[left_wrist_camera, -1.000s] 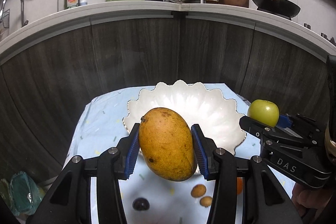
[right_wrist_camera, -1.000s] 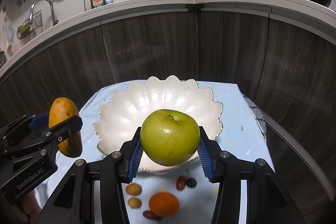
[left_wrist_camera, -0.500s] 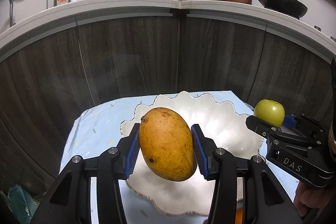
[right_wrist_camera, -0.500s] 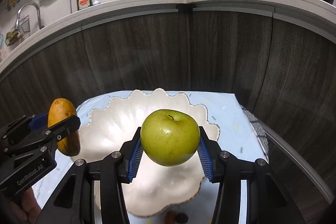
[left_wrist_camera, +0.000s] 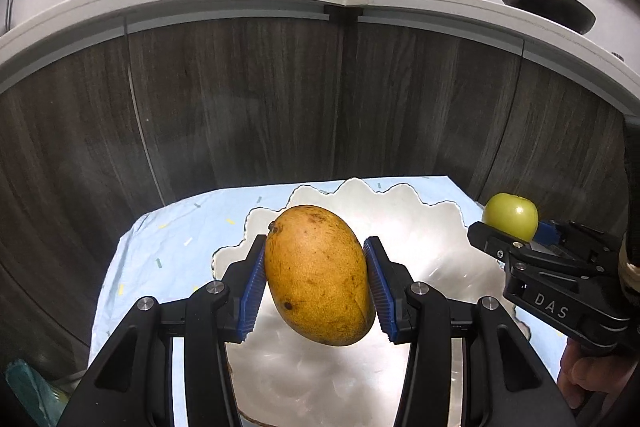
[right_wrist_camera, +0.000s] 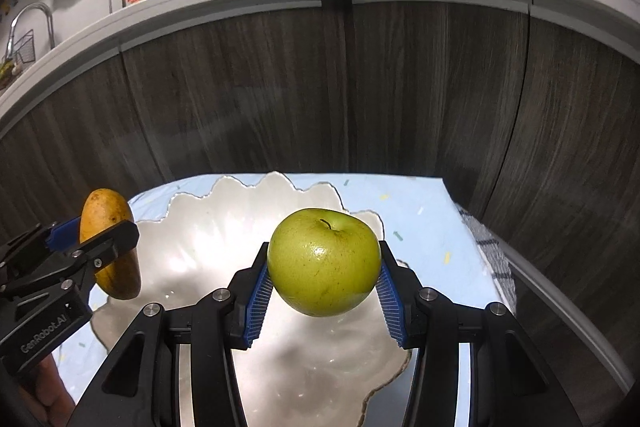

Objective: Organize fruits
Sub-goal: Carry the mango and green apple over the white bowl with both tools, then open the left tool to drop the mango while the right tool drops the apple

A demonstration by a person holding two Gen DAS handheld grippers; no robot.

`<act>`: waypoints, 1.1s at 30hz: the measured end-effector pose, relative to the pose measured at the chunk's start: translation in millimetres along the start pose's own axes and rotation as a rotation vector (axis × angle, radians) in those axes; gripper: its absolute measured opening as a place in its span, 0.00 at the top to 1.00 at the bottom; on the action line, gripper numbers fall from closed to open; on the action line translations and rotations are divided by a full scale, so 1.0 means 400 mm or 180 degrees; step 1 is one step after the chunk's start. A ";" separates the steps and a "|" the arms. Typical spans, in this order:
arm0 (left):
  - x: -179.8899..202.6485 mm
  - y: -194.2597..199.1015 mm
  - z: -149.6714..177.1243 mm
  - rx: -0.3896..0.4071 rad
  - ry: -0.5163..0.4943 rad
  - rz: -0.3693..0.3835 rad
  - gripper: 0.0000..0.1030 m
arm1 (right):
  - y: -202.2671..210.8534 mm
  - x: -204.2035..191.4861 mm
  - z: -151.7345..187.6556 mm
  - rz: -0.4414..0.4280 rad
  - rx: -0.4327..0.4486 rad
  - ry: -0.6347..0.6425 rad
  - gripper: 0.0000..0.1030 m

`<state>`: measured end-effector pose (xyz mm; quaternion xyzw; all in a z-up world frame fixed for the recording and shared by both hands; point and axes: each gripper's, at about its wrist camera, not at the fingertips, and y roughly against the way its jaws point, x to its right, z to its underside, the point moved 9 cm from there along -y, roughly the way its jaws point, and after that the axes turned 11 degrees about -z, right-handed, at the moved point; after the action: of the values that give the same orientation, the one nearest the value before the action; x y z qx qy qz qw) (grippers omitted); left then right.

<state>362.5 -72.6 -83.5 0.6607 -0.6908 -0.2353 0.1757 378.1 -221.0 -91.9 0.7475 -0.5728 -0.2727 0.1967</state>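
left tongs (left_wrist_camera: 318, 283) clamped on mango (left_wrist_camera: 320, 273), held above the white scalloped bowl (left_wrist_camera: 436, 227). right tongs (right_wrist_camera: 322, 287), body marked "das", clamped on green apple (right_wrist_camera: 324, 261) over the same bowl. left body reads "genrobot.ai". bowl sits on light blue worktop cloth (left_wrist_camera: 176, 235).

We see the desk (left_wrist_camera: 168, 251) covered by a pale blue cloth (left_wrist_camera: 192, 227) with small coloured flecks, and on that cloth sits a wide white bowl (left_wrist_camera: 440, 227) with a scalloped rim, near the dark cabinet fronts (left_wrist_camera: 240, 99).
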 end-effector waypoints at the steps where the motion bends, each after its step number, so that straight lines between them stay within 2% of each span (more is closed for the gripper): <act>1: 0.001 -0.005 0.004 -0.0007 -0.0009 0.0008 0.55 | -0.006 0.000 0.004 0.0002 -0.0008 0.0001 0.52; 15: 0.001 -0.064 0.060 -0.0331 -0.0028 0.0034 0.57 | -0.048 0.017 0.030 0.0068 -0.0174 -0.0009 0.52; 17: 0.001 -0.061 0.061 -0.0309 -0.0046 0.0015 0.60 | -0.052 0.023 0.034 0.0096 -0.0205 -0.0035 0.52; 22: 0.002 -0.061 0.059 -0.0312 -0.0070 -0.0028 0.60 | -0.054 0.027 0.040 0.0124 -0.0249 -0.0061 0.52; 23: 0.001 -0.062 0.061 -0.0326 -0.0073 -0.0035 0.58 | -0.055 0.027 0.040 0.0135 -0.0256 -0.0067 0.52; 24: 0.002 -0.063 0.063 -0.0338 -0.0080 -0.0039 0.52 | -0.054 0.029 0.039 0.0152 -0.0251 -0.0081 0.52; 25: 0.000 -0.063 0.062 -0.0342 -0.0079 -0.0054 0.48 | -0.053 0.031 0.037 0.0176 -0.0241 -0.0090 0.47; 26: -0.003 -0.061 0.059 -0.0331 -0.0064 -0.0071 0.38 | -0.049 0.033 0.034 0.0185 -0.0208 -0.0086 0.32; 28: -0.007 -0.056 0.054 -0.0301 -0.0046 -0.0096 0.31 | -0.030 0.034 0.021 0.0240 -0.0083 -0.0065 0.19; 30: -0.011 -0.052 0.051 -0.0278 -0.0052 -0.0139 0.21 | -0.017 0.031 0.010 0.0277 -0.0011 -0.0020 0.19; 33: -0.018 -0.047 0.049 -0.0258 -0.0052 -0.0200 0.14 | -0.007 0.029 0.003 0.0282 0.0037 -0.0006 0.19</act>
<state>367.7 -63.7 -109.9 0.6725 -0.6610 -0.2739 0.1892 381.6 -231.5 -96.6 0.7223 -0.6072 -0.2611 0.2037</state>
